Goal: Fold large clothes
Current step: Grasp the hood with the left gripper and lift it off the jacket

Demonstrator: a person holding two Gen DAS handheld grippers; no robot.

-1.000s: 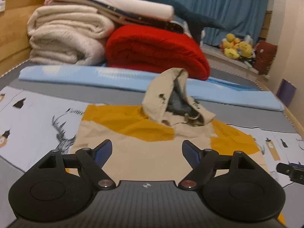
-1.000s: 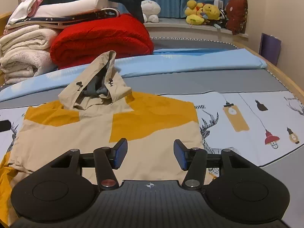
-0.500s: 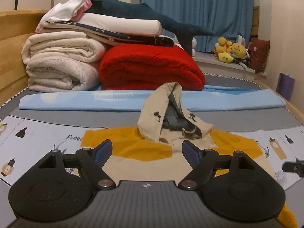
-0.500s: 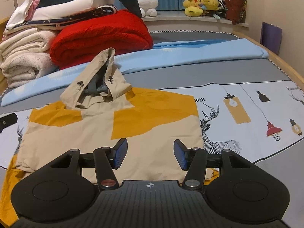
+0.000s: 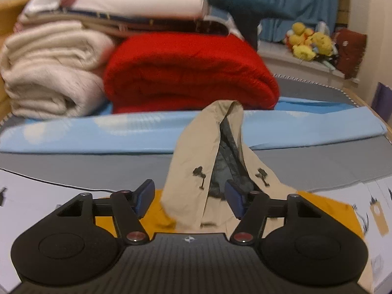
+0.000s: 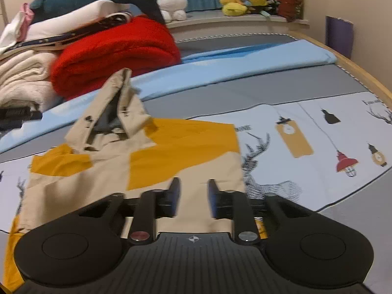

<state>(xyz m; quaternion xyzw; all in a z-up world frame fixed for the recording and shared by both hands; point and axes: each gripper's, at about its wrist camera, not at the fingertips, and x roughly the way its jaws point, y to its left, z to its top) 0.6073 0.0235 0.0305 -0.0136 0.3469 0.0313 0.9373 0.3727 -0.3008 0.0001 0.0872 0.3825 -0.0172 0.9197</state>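
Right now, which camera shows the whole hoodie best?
The right wrist view: the hoodie lies spread out, hood to hem. The left wrist view shows mostly its hood; the body hides behind the tool.

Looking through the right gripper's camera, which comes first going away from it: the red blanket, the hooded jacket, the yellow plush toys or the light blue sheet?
1. hooded jacket: directly under and ahead of the right gripper.
2. light blue sheet: stretched across beyond the jacket.
3. red blanket: behind the sheet, on the left.
4. yellow plush toys: on the far ledge by the curtain.
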